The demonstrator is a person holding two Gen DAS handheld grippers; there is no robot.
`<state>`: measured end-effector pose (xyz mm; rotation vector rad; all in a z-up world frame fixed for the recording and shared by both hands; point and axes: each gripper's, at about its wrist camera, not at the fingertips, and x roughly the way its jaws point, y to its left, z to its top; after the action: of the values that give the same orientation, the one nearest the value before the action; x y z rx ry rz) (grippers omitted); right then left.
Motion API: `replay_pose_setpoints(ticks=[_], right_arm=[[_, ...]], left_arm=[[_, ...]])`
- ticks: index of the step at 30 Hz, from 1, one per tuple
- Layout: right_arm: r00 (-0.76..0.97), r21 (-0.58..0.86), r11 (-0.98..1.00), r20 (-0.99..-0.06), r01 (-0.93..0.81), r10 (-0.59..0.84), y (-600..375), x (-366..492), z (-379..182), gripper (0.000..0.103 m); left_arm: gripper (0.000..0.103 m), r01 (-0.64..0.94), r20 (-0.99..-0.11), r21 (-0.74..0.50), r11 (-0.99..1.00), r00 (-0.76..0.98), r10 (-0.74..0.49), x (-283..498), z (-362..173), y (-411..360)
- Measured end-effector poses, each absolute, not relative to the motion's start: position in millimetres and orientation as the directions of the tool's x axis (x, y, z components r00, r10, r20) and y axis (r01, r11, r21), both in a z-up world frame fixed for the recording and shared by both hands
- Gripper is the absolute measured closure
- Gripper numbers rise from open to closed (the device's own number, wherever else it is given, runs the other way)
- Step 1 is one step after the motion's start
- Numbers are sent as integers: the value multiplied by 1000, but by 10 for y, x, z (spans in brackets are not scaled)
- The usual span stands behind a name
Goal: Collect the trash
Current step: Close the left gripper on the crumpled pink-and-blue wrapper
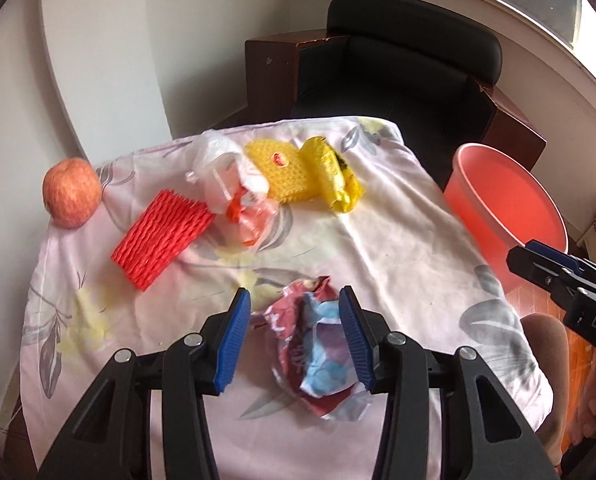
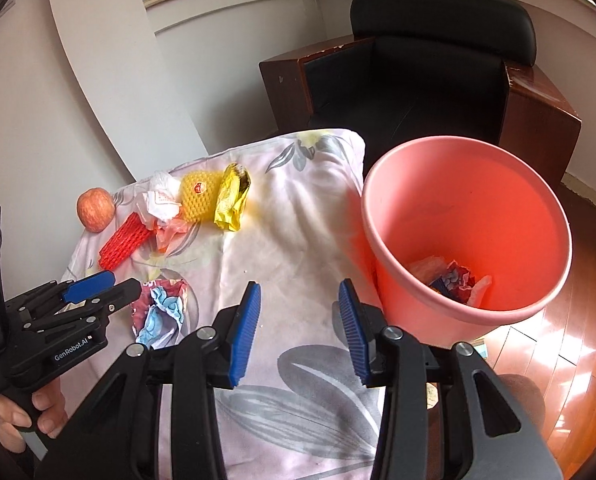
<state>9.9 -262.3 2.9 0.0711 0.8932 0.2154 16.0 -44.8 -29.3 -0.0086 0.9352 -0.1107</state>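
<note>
**Left gripper straddling crumpled wrapper, right gripper idle by bin**

Far left on the cloth-covered table (image 1: 398, 216): apple (image 1: 72, 193) at the edge. Next right, red foam net (image 1: 161, 239) lying flat, its right end touching a clear plastic bag (image 1: 234, 188) with orange print. Just right of that, yellow foam net (image 1: 282, 172), then a yellow wrapper (image 1: 334, 176) touching it. All of these sit at the far side.

Near centre: left gripper (image 1: 296, 340), jaws apart, blue pads either side of a crumpled red-and-blue wrapper (image 1: 318, 340) lying on the cloth. Right pad looks to be against the wrapper, left pad clear of it. Not clamped.

Right gripper (image 2: 300, 332): jaws apart, nothing between them, over the cloth near the table's right edge.

Far right: pink bin (image 2: 470, 312) off the table edge, just beside it, tilted in the right wrist view. Some trash (image 2: 452, 280) is already at the bottom. Black armchair (image 2: 438, 64) behind.
</note>
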Motion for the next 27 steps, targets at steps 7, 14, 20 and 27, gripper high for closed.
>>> replay_pose_setpoints(ticks=[7,14,20,27], right_arm=[[571,151,969,-786,-196,238,-2421,154,-120,62],[560,145,966,-792,-214,243,-2306,243,-200,62],[556,163,960,-788,-227,265,-2188,406,-223,62],[545,207,948,-780,-241,309,-1941,783,-289,62]], left_arm=[[58,40,-831,-184,982,526,-177,174,-558,-193],[71,62,-836,-187,980,514,-192,234,-694,-279],[99,35,-836,-242,970,500,-227,252,-741,-174],[100,25,-817,-248,968,531,-224,153,-629,-52]])
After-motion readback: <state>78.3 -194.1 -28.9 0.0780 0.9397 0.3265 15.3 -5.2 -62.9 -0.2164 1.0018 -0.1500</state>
